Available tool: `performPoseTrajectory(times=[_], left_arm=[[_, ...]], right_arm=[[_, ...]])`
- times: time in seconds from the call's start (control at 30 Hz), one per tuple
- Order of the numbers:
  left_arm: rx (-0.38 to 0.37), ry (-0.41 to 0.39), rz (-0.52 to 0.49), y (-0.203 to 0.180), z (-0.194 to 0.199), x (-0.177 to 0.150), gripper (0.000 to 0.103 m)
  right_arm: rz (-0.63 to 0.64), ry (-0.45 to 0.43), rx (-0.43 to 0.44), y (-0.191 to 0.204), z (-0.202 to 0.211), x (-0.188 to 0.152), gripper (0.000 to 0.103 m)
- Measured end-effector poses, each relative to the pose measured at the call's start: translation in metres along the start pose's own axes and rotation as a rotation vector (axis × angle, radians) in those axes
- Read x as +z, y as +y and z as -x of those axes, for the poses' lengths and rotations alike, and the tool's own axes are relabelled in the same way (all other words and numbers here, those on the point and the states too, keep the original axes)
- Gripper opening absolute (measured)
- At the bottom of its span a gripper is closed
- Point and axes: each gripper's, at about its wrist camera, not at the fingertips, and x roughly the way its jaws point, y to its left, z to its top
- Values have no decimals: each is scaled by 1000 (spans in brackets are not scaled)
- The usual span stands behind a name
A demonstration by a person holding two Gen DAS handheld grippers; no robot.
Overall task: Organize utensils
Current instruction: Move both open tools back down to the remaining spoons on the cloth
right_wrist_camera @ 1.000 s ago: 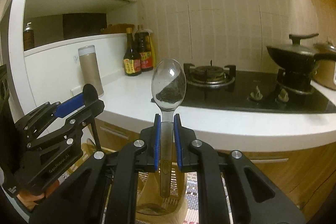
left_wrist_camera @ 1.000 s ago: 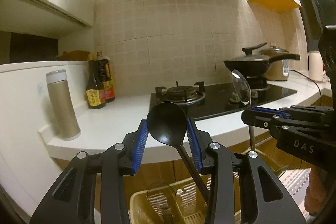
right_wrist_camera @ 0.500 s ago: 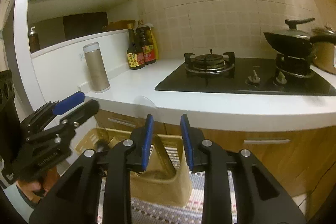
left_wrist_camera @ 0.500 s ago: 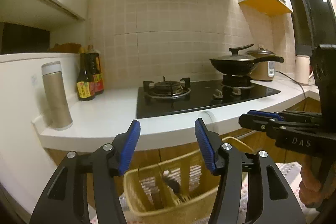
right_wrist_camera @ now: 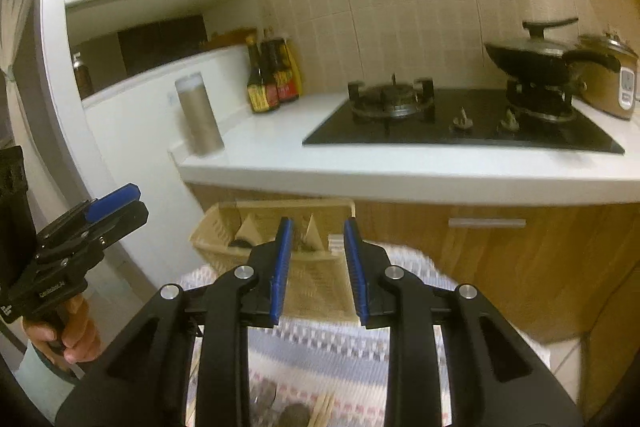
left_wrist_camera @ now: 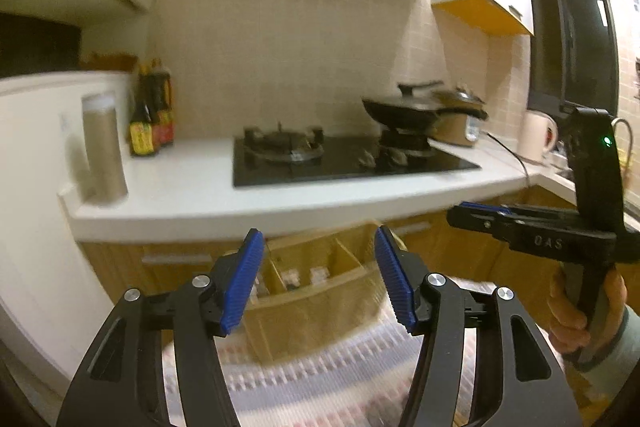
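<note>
Left wrist view: the left gripper [left_wrist_camera: 318, 277] is empty, its 2 blue fingers [left_wrist_camera: 244, 281] wide apart and opening further, nothing between them. Past them a tan basket [left_wrist_camera: 320, 301] with dividers sits on a striped cloth [left_wrist_camera: 320, 379] below the white worktop [left_wrist_camera: 192, 187]. The right gripper [left_wrist_camera: 466, 213] shows at the right edge, gripped by a hand [left_wrist_camera: 576, 311]. Right wrist view: the right gripper [right_wrist_camera: 318, 267] is also empty, its fingers narrowly parted around bare air. The basket [right_wrist_camera: 316, 287] lies just beyond them, with dark utensils [right_wrist_camera: 242, 243] inside a left compartment; what they are I cannot tell. More utensils [right_wrist_camera: 288, 411] lie on the cloth at the bottom edge.
</note>
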Motion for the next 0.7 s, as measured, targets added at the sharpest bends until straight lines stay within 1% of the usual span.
performPoseTrajectory(times=[0.1,0.2,0.23,0.3,0.33,0.37,0.5,0.57,0.7], left_arm=[[-46,89,-1,-3,-2,-12,56],[-80,208,-23,-9,-11,-32,56],[-99,262,-37,-13,-16,-42,58],[-125,332,-59,-18,-25,-58,61],[-136,360,-67,-19,-30,-65,65],[-148,390,-70,-20,-35,-72,67],[-197,532,-49,-21,-60,-102,68],[-207,606,-43,-23,-72,-117,68],[-197,688,-43,-28,-92,-134,68]], right_arm=[[-6,82,-8,2,0,-10,24],[-30,183,19,2,-4,-24,24],[-40,214,29,1,-6,-29,24],[-60,277,47,0,-11,-39,24],[-65,300,51,0,-13,-44,24],[-68,323,49,-1,-16,-49,24],[-83,388,48,-6,-22,-65,24],[-96,430,60,-8,-27,-73,24],[-126,551,101,-11,-39,-95,24]])
